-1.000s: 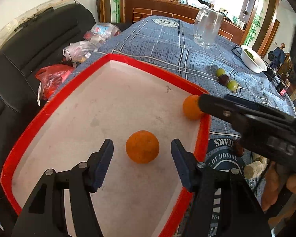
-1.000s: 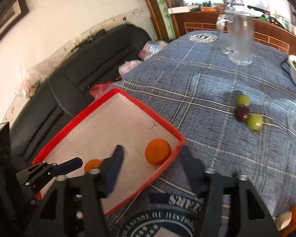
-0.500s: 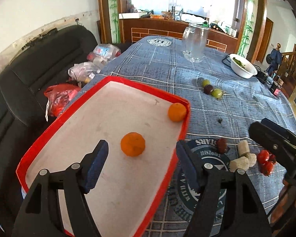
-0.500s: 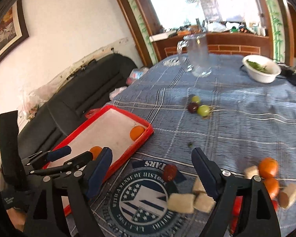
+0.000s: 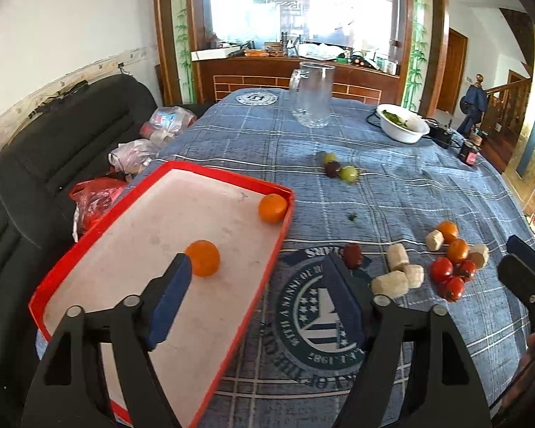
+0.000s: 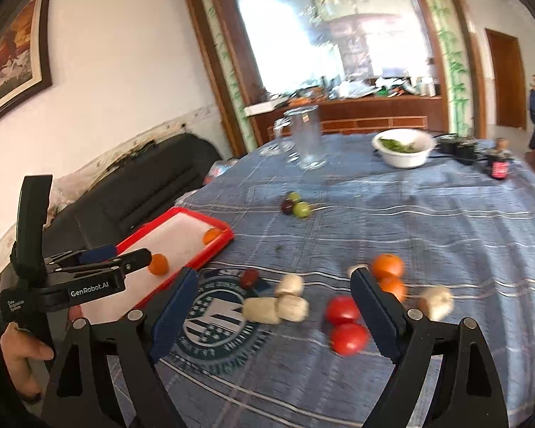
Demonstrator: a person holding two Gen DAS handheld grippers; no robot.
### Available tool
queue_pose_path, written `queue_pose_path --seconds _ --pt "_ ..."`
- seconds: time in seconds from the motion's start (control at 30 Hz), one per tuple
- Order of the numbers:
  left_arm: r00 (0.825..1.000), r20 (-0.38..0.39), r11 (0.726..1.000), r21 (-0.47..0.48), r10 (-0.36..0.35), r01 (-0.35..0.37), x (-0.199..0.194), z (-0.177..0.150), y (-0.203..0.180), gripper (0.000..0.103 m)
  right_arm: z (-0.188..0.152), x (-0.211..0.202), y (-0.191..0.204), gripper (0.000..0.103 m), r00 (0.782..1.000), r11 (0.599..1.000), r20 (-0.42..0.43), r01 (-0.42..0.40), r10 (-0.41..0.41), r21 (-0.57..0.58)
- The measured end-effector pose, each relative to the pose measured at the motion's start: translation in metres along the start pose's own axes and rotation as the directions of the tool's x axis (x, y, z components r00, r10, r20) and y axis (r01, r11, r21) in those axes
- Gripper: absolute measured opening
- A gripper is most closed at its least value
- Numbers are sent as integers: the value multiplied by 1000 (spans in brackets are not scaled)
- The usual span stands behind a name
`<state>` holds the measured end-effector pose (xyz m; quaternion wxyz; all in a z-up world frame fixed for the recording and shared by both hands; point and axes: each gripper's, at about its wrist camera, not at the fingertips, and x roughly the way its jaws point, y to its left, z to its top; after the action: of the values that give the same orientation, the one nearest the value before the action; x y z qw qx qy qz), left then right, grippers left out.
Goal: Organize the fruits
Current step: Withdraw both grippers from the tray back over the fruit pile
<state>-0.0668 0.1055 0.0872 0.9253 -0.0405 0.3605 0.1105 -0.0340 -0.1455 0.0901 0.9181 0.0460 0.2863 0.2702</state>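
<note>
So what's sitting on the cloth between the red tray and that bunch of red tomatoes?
In the left wrist view, between red tray and red tomatoes: one dark reddish fruit and pale beige chunks.

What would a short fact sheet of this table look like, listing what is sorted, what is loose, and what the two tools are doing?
container: red tray at the table's left edge
sorted: two oranges in the tray
loose, near: two oranges, tomatoes, pale chunks, one dark fruit
loose, far: green and dark grapes
left tool: open, empty, over the tray's edge
right tool: open, empty, facing the loose pile
other: glass pitcher, white bowl
</note>
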Motion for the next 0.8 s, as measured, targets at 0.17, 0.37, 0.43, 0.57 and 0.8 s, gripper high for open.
queue_pose_path --seconds 0.17,0.37,0.43,0.57,0.8 --pt "998 -30 998 9 -62 62 2 -12 -13 77 -14 -26 -10 89 997 998 41 59 -59 -4" --pt "991 -82 992 58 -109 114 14 -23 -43 77 -24 -37 -25 90 990 990 43 138 -137 -22" --pt "988 -90 990 62 -123 129 16 -26 -49 77 -24 -35 -35 90 987 988 31 156 -155 -17" --pt "983 -105 983 84 -152 161 23 -30 -62 77 -25 -32 -56 90 982 982 5 188 -189 25" --pt "976 -141 978 103 -164 179 40 -32 -78 77 -27 -23 -75 90 981 979 -44 190 -188 76"
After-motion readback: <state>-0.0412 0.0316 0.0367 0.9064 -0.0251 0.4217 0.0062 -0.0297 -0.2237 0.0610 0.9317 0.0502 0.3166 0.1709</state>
